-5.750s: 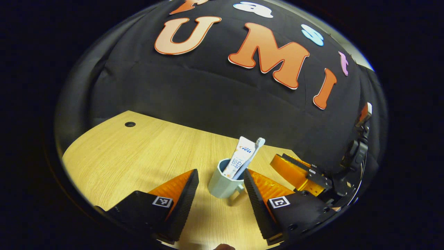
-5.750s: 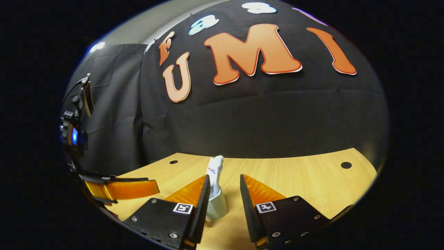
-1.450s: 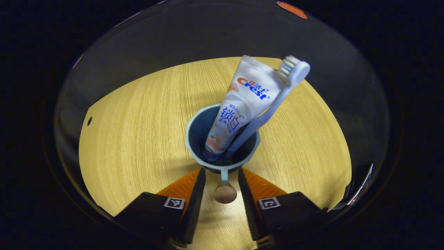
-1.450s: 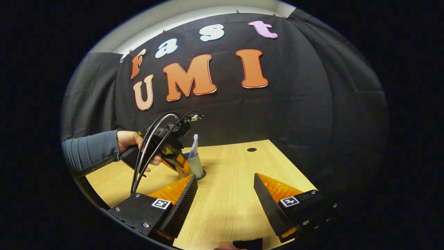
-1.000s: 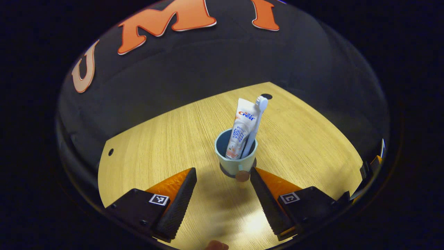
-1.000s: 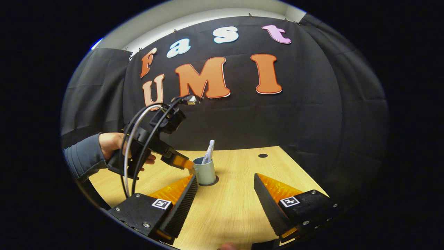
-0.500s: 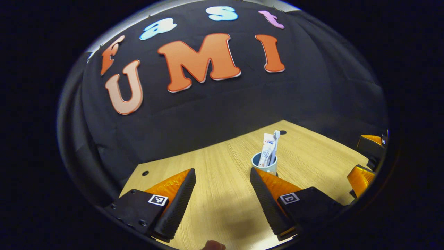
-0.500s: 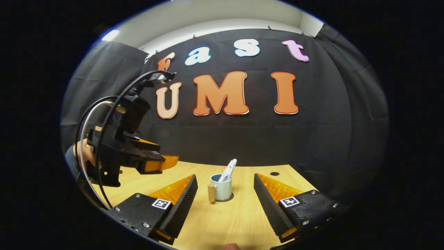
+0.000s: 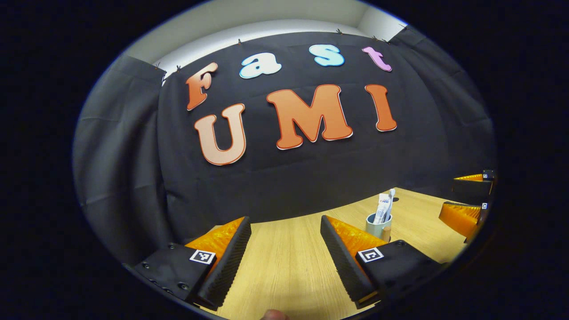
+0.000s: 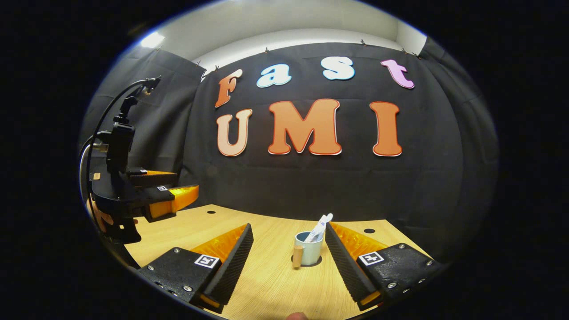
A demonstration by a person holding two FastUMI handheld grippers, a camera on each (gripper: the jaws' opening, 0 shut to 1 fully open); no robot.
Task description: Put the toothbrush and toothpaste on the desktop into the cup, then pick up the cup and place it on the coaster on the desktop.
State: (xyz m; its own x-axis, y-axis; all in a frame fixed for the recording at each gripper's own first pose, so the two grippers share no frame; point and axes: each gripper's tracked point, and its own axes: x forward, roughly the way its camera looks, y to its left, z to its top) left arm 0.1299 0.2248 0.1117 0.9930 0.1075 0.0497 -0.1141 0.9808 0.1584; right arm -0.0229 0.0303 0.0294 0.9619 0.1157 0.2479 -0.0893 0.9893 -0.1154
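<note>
A pale blue cup (image 10: 308,250) with a wooden handle knob (image 10: 297,257) stands upright on the wooden desktop (image 10: 266,284). A dark round coaster (image 10: 318,262) shows at its base. A white toothpaste tube (image 10: 316,234) and a toothbrush (image 10: 328,217) lean inside it. My right gripper (image 10: 288,226) is open and well short of the cup. My left gripper (image 10: 184,183) hovers open at the far left, held by a hand (image 10: 100,218). In the left gripper view my left gripper (image 9: 284,220) is open, with the cup (image 9: 377,226) off to its right and the right gripper (image 9: 464,198) at the edge.
The black cloth wall stands close behind the desktop. Small dark holes (image 10: 211,212) (image 10: 369,230) mark the desktop's back corners. Bare wood (image 9: 284,271) lies in front of both grippers.
My left gripper has let go of the cup's handle, opened and drawn back up and to the left. The cup stays standing. The right gripper has also pulled back a little.
</note>
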